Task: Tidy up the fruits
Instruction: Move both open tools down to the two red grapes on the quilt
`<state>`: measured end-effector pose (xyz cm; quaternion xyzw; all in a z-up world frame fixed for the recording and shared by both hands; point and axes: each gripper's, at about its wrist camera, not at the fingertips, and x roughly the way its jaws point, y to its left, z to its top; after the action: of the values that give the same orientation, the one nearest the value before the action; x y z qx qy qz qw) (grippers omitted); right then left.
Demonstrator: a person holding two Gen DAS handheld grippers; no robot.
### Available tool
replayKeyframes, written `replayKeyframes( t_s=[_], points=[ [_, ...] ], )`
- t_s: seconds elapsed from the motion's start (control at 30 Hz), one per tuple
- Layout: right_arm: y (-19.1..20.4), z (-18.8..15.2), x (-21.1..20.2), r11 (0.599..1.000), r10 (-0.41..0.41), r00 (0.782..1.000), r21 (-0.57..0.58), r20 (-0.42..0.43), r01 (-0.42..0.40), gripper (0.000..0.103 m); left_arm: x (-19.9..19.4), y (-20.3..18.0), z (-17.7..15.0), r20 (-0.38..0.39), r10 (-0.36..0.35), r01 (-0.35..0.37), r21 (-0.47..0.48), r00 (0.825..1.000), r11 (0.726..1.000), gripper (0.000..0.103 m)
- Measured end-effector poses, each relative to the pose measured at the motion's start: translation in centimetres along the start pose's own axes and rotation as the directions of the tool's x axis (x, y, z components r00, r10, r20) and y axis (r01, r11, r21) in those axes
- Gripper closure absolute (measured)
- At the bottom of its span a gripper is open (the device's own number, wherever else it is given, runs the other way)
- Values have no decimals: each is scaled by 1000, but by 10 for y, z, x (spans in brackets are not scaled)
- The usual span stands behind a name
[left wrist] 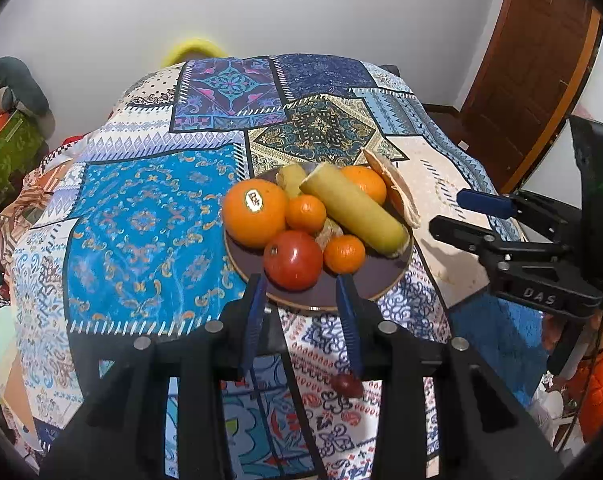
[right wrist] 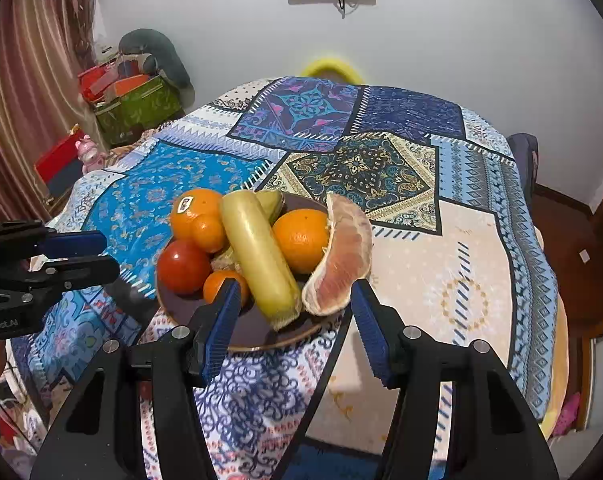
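Landmark: the dark plate [right wrist: 189,312], set on the patchwork-covered worktop [right wrist: 441,264] with all the fruit heaped on it.
Fruit on the plate: a stickered orange [right wrist: 189,212] at the far left, a red tomato [right wrist: 183,266] at the near left, a long yellow-green piece [right wrist: 257,256] across the middle, a second orange [right wrist: 299,240] to its right, and a pomelo wedge [right wrist: 339,256] leaning on the right rim.
Long axis: the yellow-green piece runs from the far side of the plate to its near rim — roughly in line with the right fingers.
Right gripper [right wrist: 295,298]: fingers spread, nothing between them, hovering at the near rim with the wedge just inside the right finger.
Left gripper [left wrist: 301,292]: fingers spread and empty, at the near rim just in front of the tomato.
Nearer hand: the right is judged nearer to the wedge, the left to the tomato.
Open room: bare cloth lies right of the plate and beyond it; a small dark red fruit [left wrist: 347,385] sits on the cloth near the plate's front — the worktop edge falls away close behind it.
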<state>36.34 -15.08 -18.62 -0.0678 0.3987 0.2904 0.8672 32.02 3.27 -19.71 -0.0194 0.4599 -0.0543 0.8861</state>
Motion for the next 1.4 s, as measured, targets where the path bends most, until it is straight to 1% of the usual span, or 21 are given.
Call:
replayKeyframes(
  t_s=[0.1, 0.23, 0.27, 0.47, 0.6, 0.77, 0.83, 0.87, 0.9, 1.07, 1.13, 1.2, 1.27, 1.4],
  points=[
    [2, -6, -7, 1000, 9, 1000, 6, 1, -9, 50, -3, -1, -9, -8, -11, 11, 10, 1000, 1000, 66],
    [9, -20, -13, 1000, 6, 1000, 7, -5, -6, 50, -5, -1, -26, -35, -17, 17, 7, 999, 1000, 55],
    [11, -23, -14, 1000, 11, 1000, 9, -9, -11, 50, -5, 0, -31, -41, -20, 20, 5, 999, 1000, 54],
    [28, -47, -8, 999, 43, 997, -2, -62, -44, 50, -4, 3, -57, -89, -33, 33, -6, 995, 999, 52],
    [42, -61, 1, 995, 95, 989, -13, -110, -97, 50, 4, 6, -72, -127, -51, 46, -39, 991, 998, 52],
    [62, -74, 18, 990, 123, 981, -49, -149, -132, 50, 14, 6, -82, -153, -40, 32, -55, 987, 998, 52],
    [66, -77, 24, 989, 125, 978, -56, -165, -136, 53, 16, 7, -84, -158, -46, 38, -57, 986, 998, 52],
    [68, -78, 28, 988, 132, 975, -57, -177, -144, 57, 17, 7, -85, -162, -52, 43, -56, 985, 997, 52],
    [70, -78, 32, 987, 139, 972, -59, -190, -153, 59, 19, 5, -87, -168, -56, 48, -51, 984, 998, 52],
    [76, -75, 40, 983, 146, 971, -81, -188, -164, 59, 23, 4, -92, -176, -57, 51, -41, 983, 998, 52],
    [79, -74, 41, 982, 150, 972, -91, -180, -168, 61, 26, 5, -93, -183, -67, 59, -47, 981, 997, 53],
    [79, -73, 42, 979, 165, 971, -89, -175, -183, 69, 29, 5, -95, -190, -71, 63, -49, 979, 997, 55],
    [79, -73, 44, 980, 159, 972, -94, -172, -176, 72, 32, 4, -97, -197, -75, 67, -45, 977, 997, 55],
    [78, -73, 44, 978, 170, 971, -95, -170, -188, 72, 33, 0, -97, -195, -83, 78, -37, 977, 996, 55]
  ],
)
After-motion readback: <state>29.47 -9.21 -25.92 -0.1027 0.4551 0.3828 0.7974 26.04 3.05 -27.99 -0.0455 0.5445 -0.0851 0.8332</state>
